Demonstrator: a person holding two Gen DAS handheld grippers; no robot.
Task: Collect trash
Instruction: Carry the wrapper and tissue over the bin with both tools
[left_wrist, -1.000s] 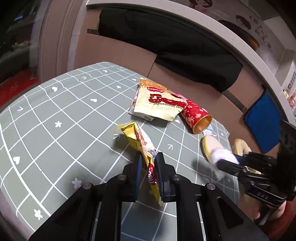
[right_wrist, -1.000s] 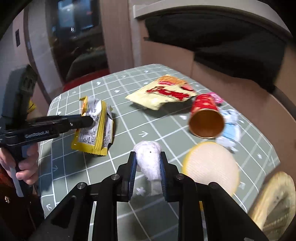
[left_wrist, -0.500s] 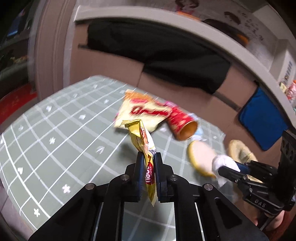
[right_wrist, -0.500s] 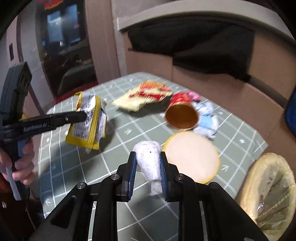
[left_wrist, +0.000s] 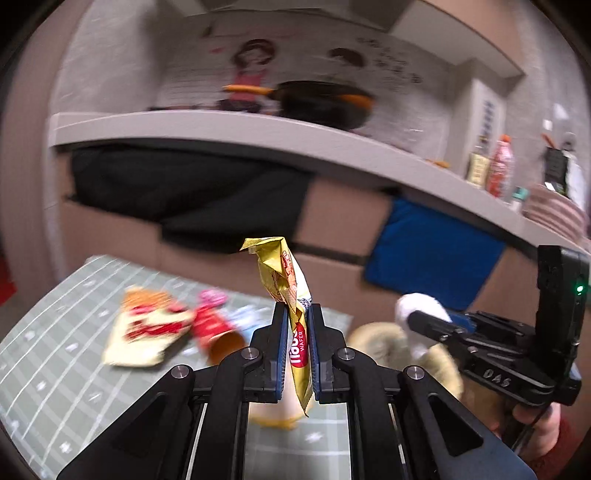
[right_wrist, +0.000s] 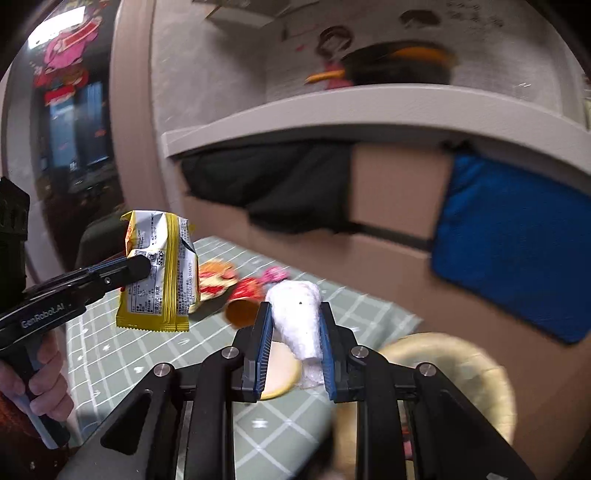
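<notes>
My left gripper is shut on a yellow wafer wrapper and holds it up above the table; the wrapper also shows in the right wrist view. My right gripper is shut on a crumpled white tissue, held above the table's right end beside a yellow-lined trash basket. The right gripper with the tissue shows in the left wrist view, over the basket.
On the green gridded tablecloth lie a yellow and red snack bag, a red paper cup on its side, pale blue wrapping and a round yellow lid. A blue cloth hangs behind on cardboard.
Both grippers have risen off the table and moved right toward the basket, carrying the wrapper and the tissue. The view is now tilted up to the shelf.
</notes>
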